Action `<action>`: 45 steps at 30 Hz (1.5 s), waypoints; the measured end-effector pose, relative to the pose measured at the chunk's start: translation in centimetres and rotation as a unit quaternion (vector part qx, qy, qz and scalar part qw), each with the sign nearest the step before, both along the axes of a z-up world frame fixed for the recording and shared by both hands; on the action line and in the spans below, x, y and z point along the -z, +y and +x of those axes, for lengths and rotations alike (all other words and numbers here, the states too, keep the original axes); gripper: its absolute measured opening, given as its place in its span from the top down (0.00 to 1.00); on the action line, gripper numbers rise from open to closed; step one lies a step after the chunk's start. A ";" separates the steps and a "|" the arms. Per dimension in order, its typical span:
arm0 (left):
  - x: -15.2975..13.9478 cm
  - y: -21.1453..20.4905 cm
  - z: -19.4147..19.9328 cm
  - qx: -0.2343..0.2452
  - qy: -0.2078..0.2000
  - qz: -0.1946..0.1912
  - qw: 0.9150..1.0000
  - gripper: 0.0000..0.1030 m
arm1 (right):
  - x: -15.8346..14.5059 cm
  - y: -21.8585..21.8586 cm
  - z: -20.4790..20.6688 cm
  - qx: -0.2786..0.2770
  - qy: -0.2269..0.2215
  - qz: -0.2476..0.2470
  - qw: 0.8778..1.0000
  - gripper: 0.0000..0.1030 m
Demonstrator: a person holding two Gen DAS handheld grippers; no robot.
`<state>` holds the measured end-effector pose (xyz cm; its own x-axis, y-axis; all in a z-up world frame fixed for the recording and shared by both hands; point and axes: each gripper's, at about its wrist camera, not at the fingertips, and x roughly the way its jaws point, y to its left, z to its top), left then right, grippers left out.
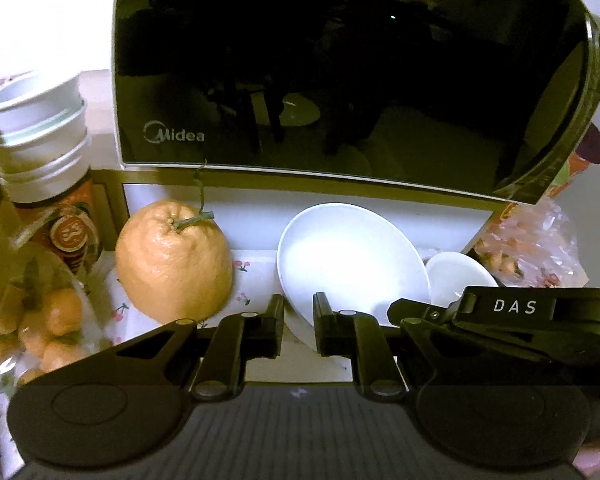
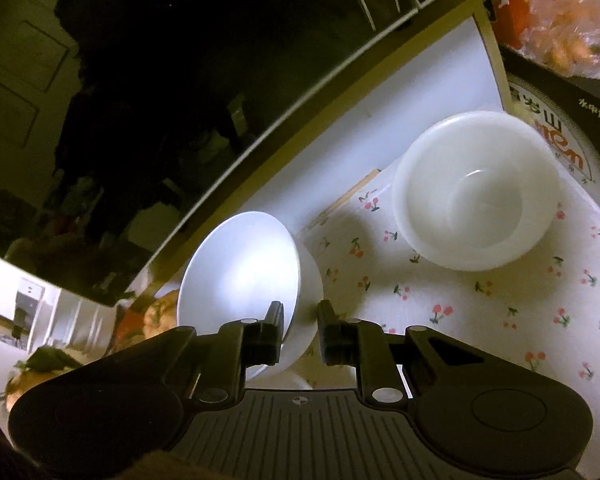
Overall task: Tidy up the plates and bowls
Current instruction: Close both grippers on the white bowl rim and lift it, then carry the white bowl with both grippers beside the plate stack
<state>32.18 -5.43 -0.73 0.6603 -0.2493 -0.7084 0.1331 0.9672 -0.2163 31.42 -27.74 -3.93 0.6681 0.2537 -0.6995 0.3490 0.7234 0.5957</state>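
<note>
A white bowl hangs tilted in front of the microwave, held by both grippers at once. My left gripper is shut on its near-left rim. My right gripper is shut on the rim of the same bowl, which leans away to the left in that view. In the left wrist view, the right gripper's black housing, marked DAS, reaches in from the right. A stack of white bowls stands upright on the cherry-print cloth. That stack shows behind the held bowl.
A black-fronted Midea microwave on a low shelf fills the back. A large orange citrus sits left of the bowl, with a glass jar of small oranges and stacked tins beyond it. A bag of oranges and a printed box crowd the right.
</note>
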 end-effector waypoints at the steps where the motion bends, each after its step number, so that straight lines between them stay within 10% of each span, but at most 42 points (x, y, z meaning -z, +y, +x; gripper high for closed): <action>1: -0.3 -0.1 -0.4 0.000 0.000 0.001 1.000 0.87 | -0.3 0.2 -0.2 0.000 0.000 -0.001 1.000 0.83; 45: -0.3 12.0 -20.6 -0.045 0.019 -0.086 0.995 0.87 | -1.8 11.7 -17.3 -0.103 0.033 0.019 0.994 0.82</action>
